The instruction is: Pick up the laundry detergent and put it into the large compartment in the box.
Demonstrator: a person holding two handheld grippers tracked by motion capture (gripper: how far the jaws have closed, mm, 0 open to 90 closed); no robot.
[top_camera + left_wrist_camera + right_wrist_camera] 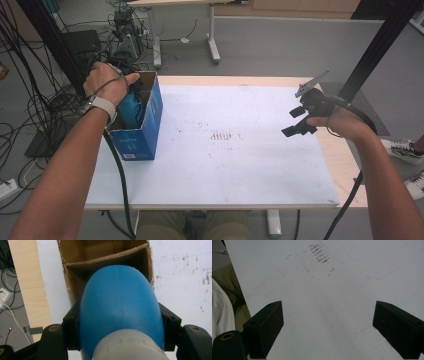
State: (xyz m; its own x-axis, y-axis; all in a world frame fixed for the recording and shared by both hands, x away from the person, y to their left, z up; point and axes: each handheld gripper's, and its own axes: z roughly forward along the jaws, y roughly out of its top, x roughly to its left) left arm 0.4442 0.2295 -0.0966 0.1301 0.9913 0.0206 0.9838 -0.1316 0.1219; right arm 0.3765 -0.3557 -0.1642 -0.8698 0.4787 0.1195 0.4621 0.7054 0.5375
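Here the left gripper (120, 325) pinches a blue bottle (120, 305), seemingly inside the cardboard box (75, 270); the right gripper (329, 325) hangs spread above the table (332, 290).

- Between the jaws of your left gripper (120, 322) you hold a blue bottle (120, 305) of smooth plastic with a soft sheen; its pale grey cap (130, 345) looks matt.
- Just beyond it, the box (75, 270) is raw brown corrugated cardboard inside, printed glossy blue outside.
- Under your right gripper (328, 327), the white board (324, 290) is smooth and matt, scuffed with brown marks.
- Its black jaw pads look like dull, slightly worn rubber.
- The table (345, 165) edge beside that gripper is pale wood, matt.
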